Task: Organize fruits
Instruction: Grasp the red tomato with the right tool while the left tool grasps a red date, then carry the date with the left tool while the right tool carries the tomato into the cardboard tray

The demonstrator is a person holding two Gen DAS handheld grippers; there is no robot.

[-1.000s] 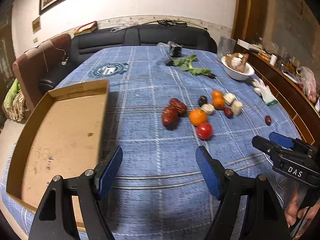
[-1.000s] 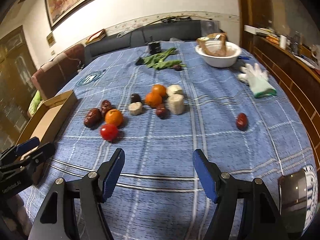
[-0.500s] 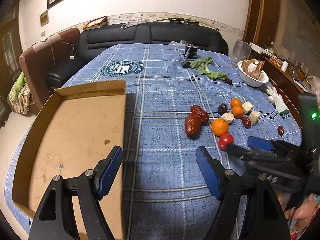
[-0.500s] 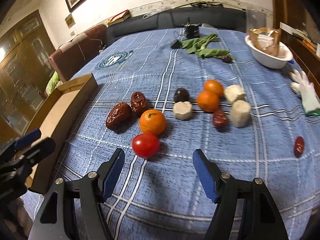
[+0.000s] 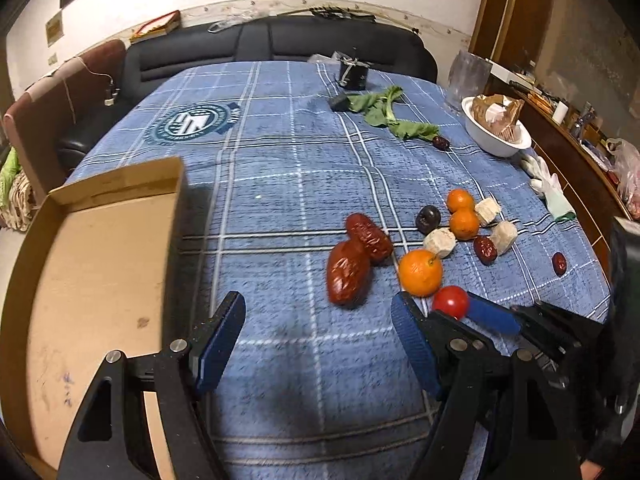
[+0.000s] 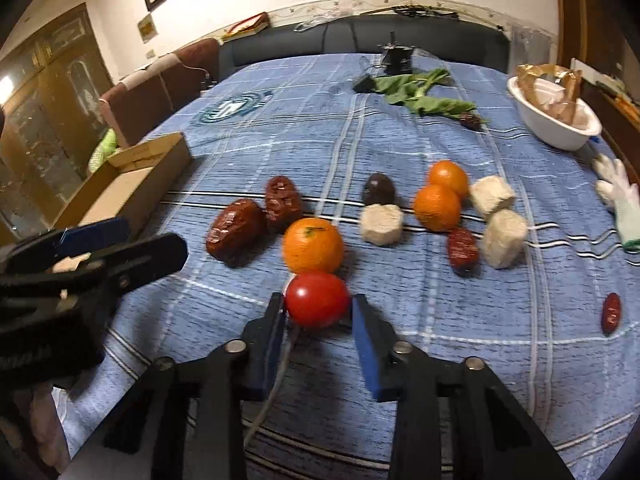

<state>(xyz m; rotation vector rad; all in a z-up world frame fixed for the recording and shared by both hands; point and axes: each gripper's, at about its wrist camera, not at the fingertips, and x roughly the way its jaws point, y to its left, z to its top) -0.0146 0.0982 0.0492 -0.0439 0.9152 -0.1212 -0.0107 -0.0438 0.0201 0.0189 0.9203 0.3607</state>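
Right tongs (image 6: 318, 312): jaws just closing, blue pads against both sides of red tomato (image 6: 317, 299) | tomato on blue-checked worktop (image 6: 440, 360), touching orange (image 6: 313, 245) behind it | left tongs (image 5: 316, 340): spread wide, nothing between, beside cardboard box (image 5: 92, 280).

Dim warm indoor light, fisheye-bent edges, slight motion blur

One tomato (image 6: 317, 299); three oranges (image 6: 313, 245); two large red dates (image 6: 235, 230); three small red dates (image 6: 462, 246); one dark plum (image 6: 378, 189); three pale chunks (image 6: 380, 224); one cardboard tray (image 5: 92, 264); one white bowl (image 6: 554, 120).
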